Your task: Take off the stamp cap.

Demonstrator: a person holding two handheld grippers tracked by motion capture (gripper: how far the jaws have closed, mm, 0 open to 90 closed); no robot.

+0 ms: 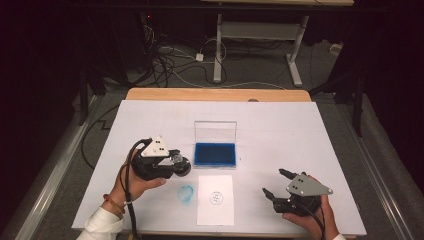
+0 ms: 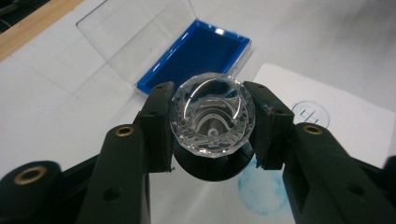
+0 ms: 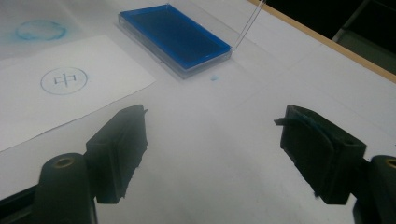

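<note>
Overhead and gripper-mounted views of a stamping set-up on a white-covered worktop [image 1: 280, 125]. The left gripper [image 1: 176, 164], held in the person's left hand [image 1: 132, 182], has its jaws closed on a clear faceted stamp [image 2: 212, 116]; in the left gripper view the two black jaws press against opposite sides of the stamp's round crystal-like handle, and a dark disc-shaped base shows just below it. The stamp is held above the worktop, near the front left corner of the ink pad [image 1: 215, 154].

The ink pad is a shallow rectangular tray of blue ink at the centre of the worktop, with its clear lid [image 1: 215, 131] standing upright along the far edge. Just in front of the pad lies a white sheet of paper [image 1: 215, 200] bearing a round blue stamped mark [image 1: 215, 198]; in the right gripper view the mark [image 3: 64, 80] reads as a circle enclosing a character. To the left of the paper, directly on the worktop cover, is a blue ink smudge [image 1: 186, 193], ring-shaped and blurred. A small blue fleck [image 3: 214, 78] lies beside the pad's near edge.

The right gripper [image 1: 275, 183], held in the right hand [image 1: 312, 217] near the front right of the worktop, has its jaws spread wide apart with nothing between them, hovering over bare white surface.
</note>
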